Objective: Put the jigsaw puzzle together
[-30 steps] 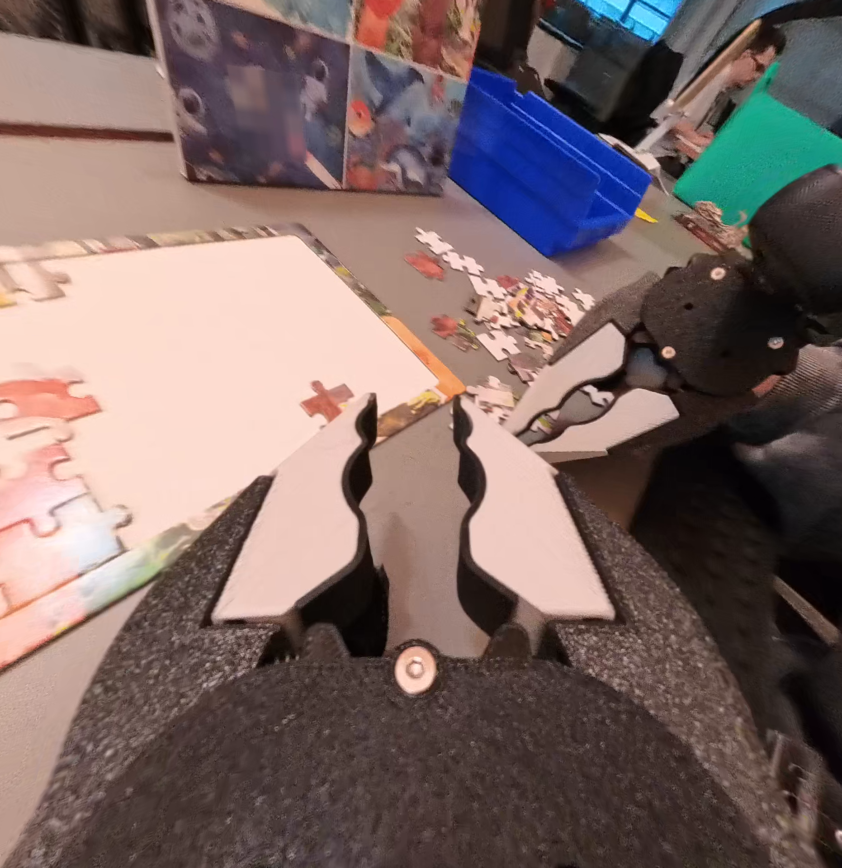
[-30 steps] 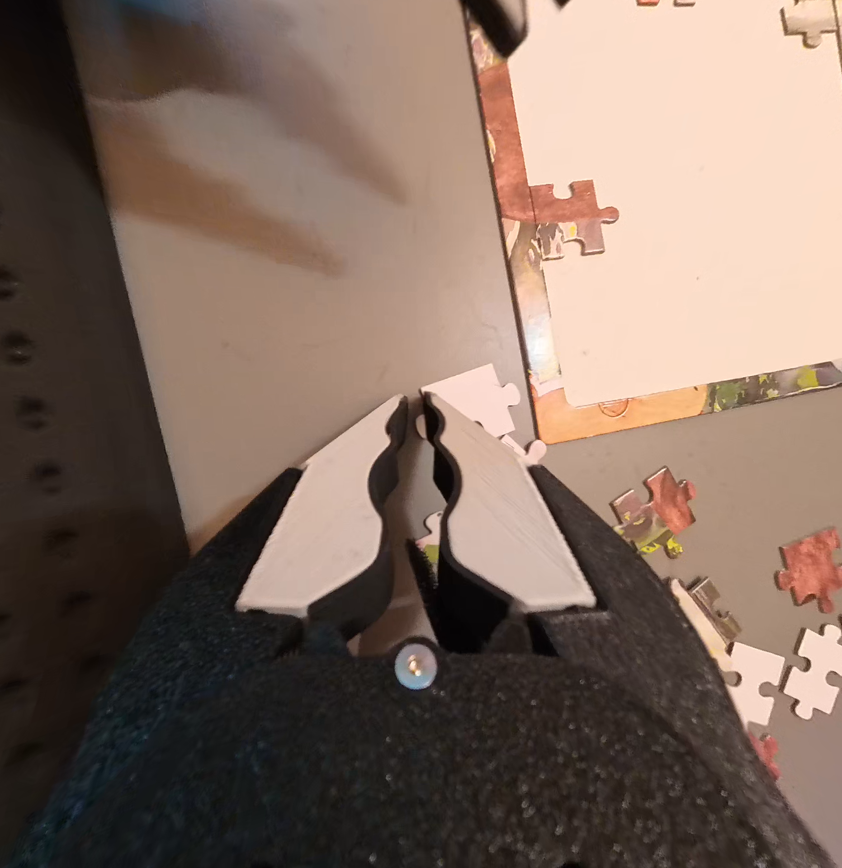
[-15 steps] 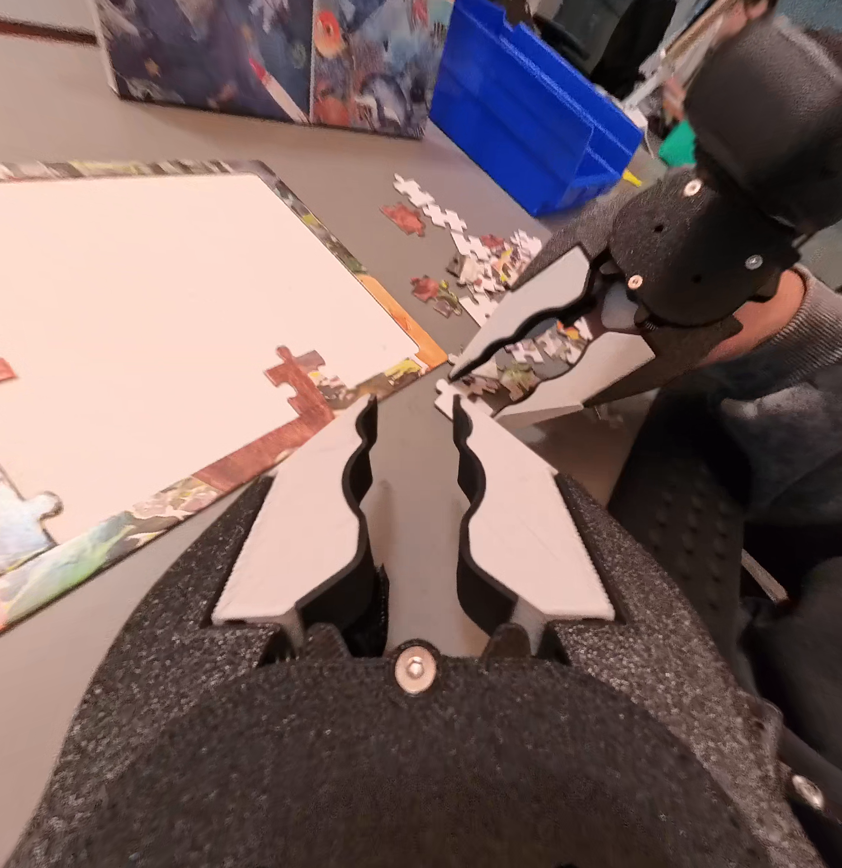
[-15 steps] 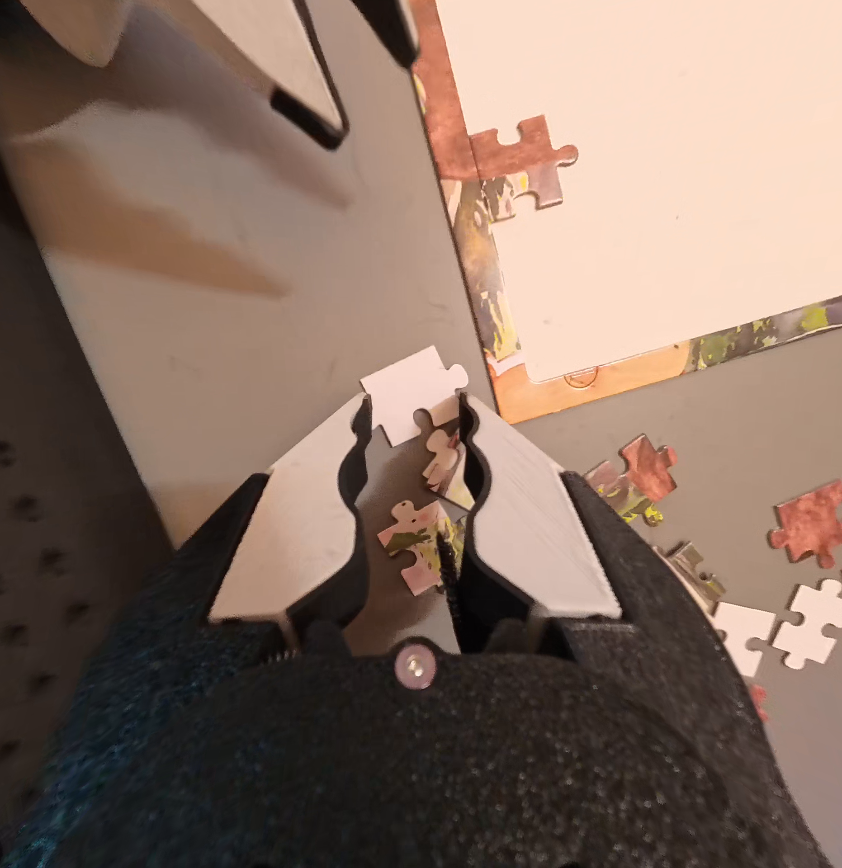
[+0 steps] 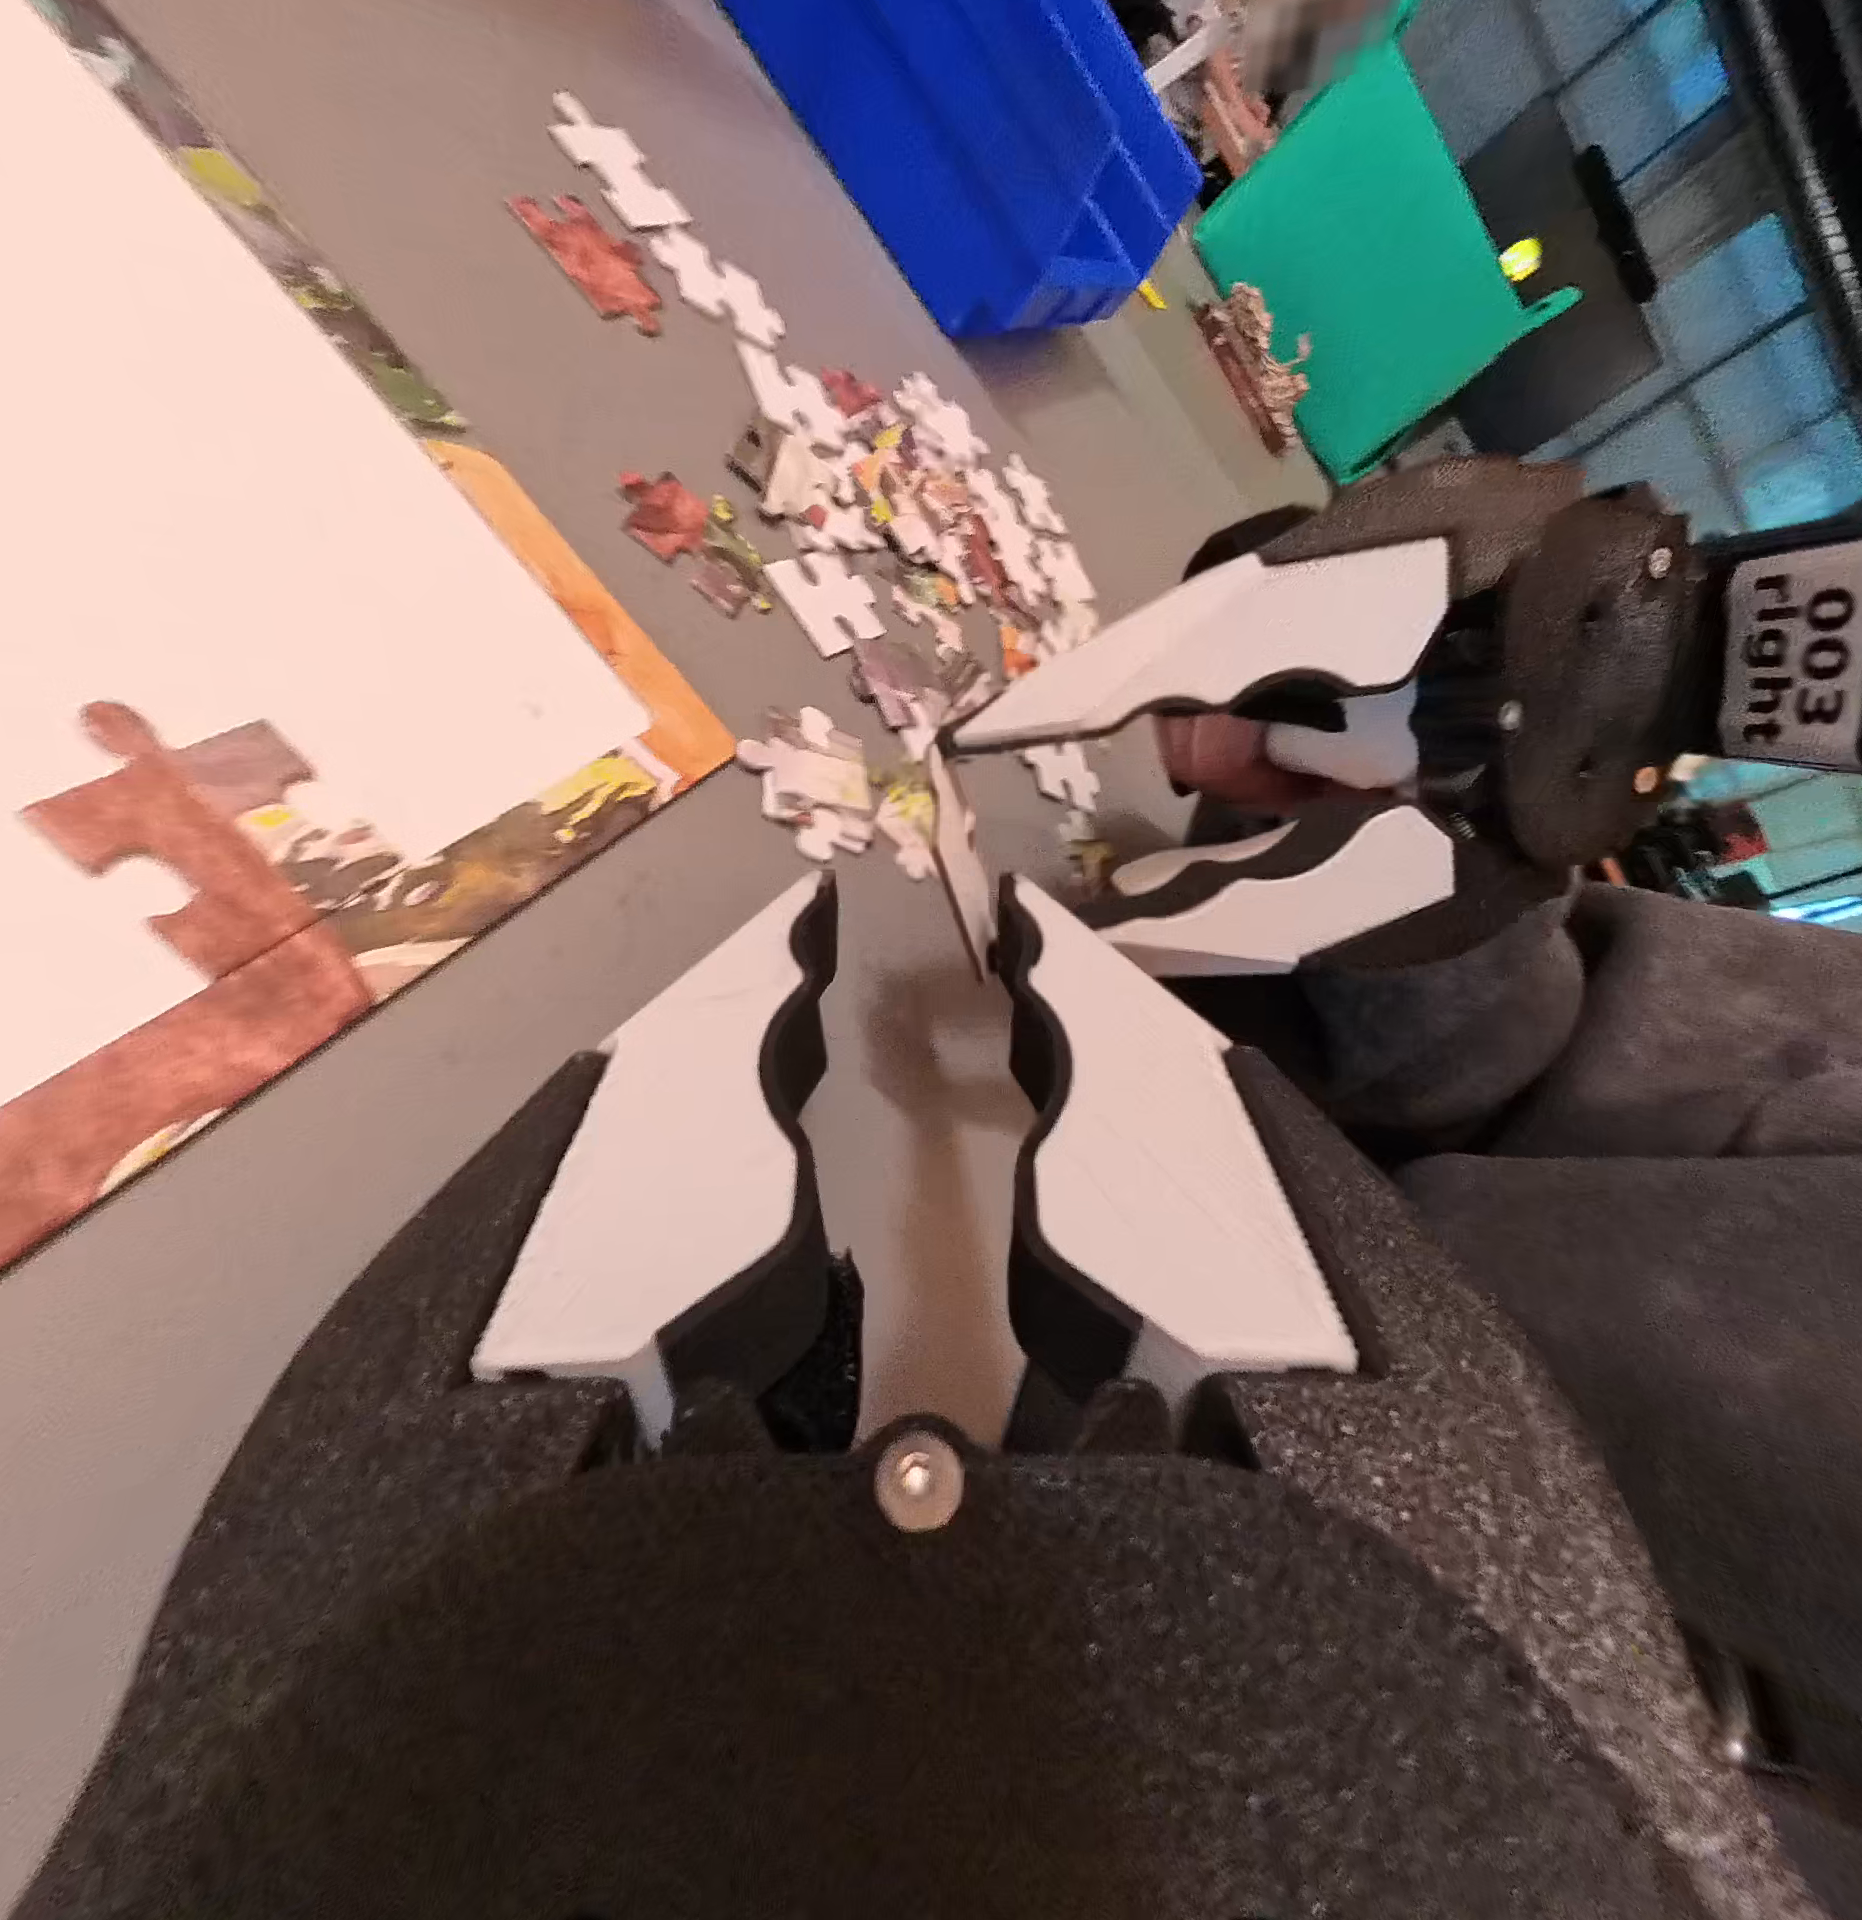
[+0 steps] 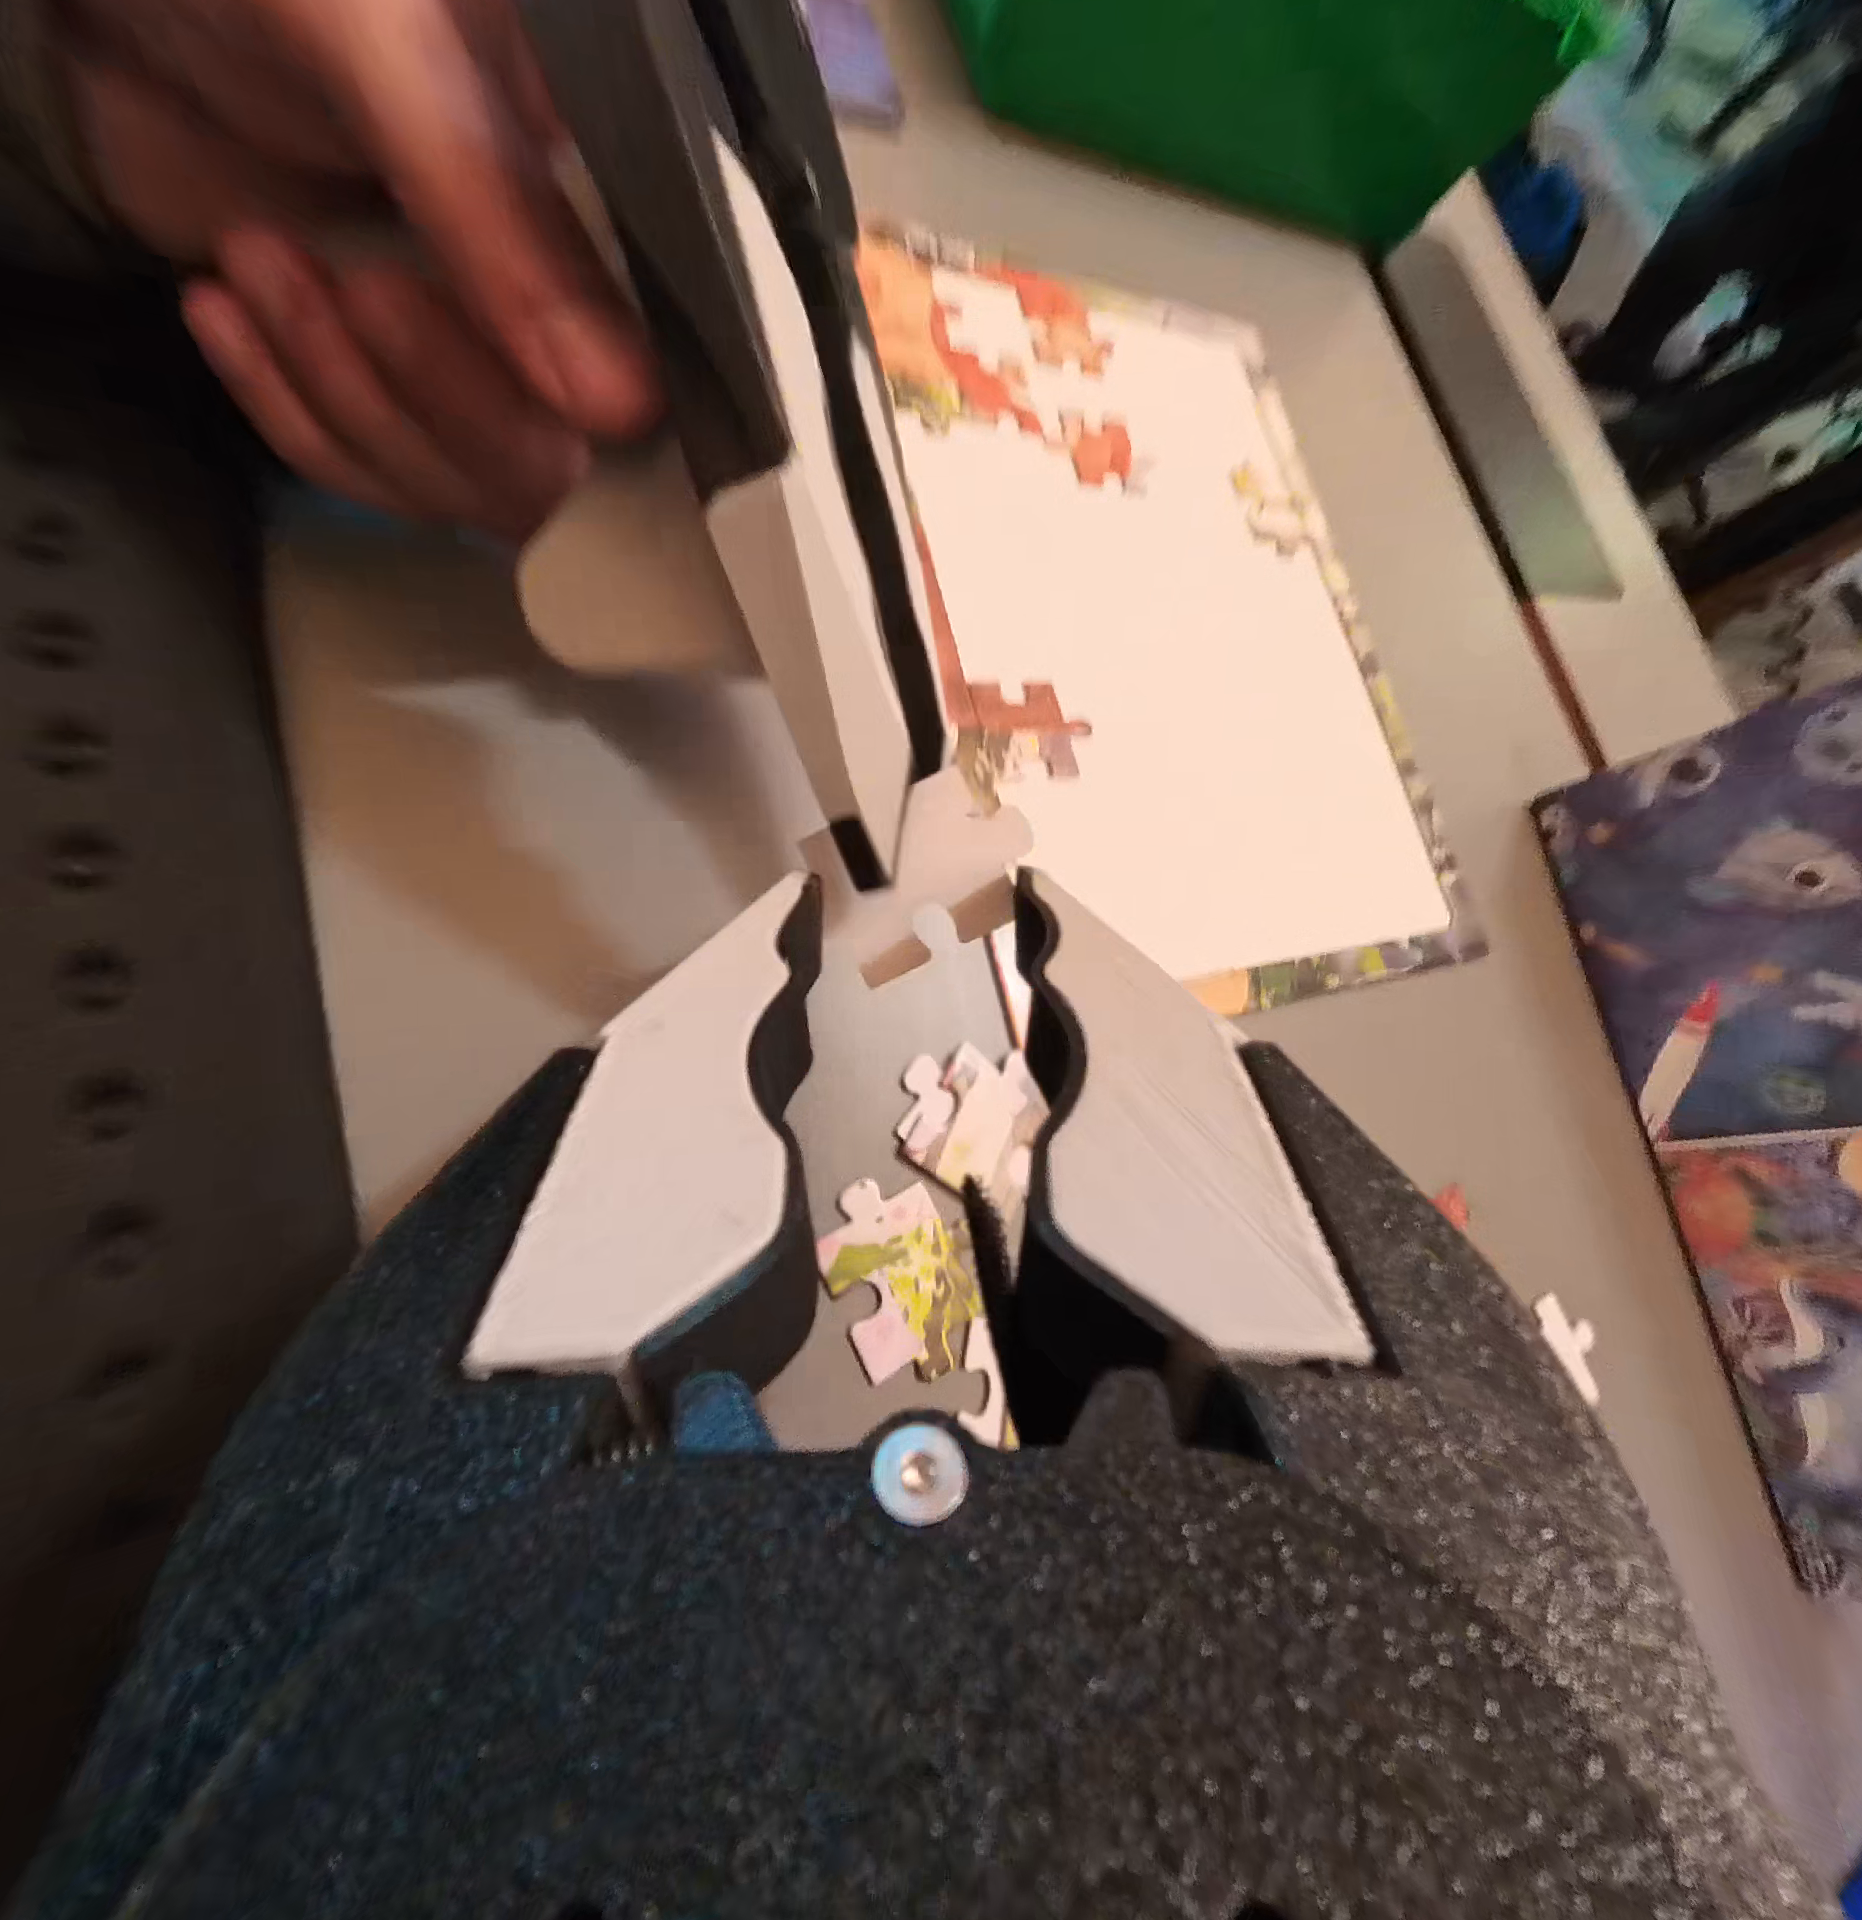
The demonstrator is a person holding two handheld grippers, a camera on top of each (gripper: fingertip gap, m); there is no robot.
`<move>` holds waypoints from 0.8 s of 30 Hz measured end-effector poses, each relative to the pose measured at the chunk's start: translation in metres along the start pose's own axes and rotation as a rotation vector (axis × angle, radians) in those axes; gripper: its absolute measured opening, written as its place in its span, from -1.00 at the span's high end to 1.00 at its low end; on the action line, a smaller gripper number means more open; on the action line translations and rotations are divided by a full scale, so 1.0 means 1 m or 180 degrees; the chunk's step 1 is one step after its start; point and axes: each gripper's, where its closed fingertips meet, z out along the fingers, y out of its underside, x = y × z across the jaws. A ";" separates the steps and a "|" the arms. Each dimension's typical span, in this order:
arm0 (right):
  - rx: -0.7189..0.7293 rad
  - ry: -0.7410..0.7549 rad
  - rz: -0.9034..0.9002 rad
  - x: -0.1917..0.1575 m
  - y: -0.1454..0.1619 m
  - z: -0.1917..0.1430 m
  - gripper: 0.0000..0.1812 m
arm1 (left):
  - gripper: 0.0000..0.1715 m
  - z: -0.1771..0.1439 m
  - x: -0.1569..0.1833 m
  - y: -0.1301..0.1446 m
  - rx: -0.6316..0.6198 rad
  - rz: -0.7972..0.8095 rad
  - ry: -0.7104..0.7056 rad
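My right gripper (image 6: 916, 883) holds a white-backed puzzle piece (image 6: 948, 868) off the table, one fingertip against each side edge, so its jaws stand a piece-width apart. My left gripper (image 5: 919, 894) is open. The same piece (image 5: 956, 852) shows edge-on between its fingers, close to the right one. In the left wrist view the right gripper's upper finger (image 5: 1218, 644) touches the piece's top. The left gripper's fingers (image 6: 823, 623) come down from above in the right wrist view. The puzzle board (image 5: 231, 520) lies left, mostly bare white, with a brown piece (image 5: 179, 810) set at its near border.
A pile of loose pieces (image 5: 906, 520) lies right of the board, and more (image 6: 906, 1278) lie under my right gripper. A blue bin (image 5: 958, 156) and a green panel (image 5: 1353, 260) stand behind. The picture box (image 6: 1737, 935) is at right. A hand (image 6: 387, 312) holds the left gripper. Left and right tips are no more than a few centimetres apart.
The right gripper closed around the white-backed piece, lifted it off the table and tilted up. The left gripper moved right and closer, so the piece now sits between its open fingers.
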 end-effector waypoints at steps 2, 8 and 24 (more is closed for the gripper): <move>0.0186 -0.0042 -0.0014 -0.005 -0.009 -0.004 0.74 | 0.98 0.001 0.012 -0.006 0.0102 0.0070 0.0162; 0.0492 -0.0468 0.1306 0.005 -0.010 -0.009 0.52 | 0.99 -0.049 -0.018 -0.030 0.0507 0.2252 -0.1567; 0.1180 -0.1044 0.2218 0.006 -0.080 0.021 0.78 | 1.00 -0.077 -0.008 -0.047 0.0338 0.5638 -0.4006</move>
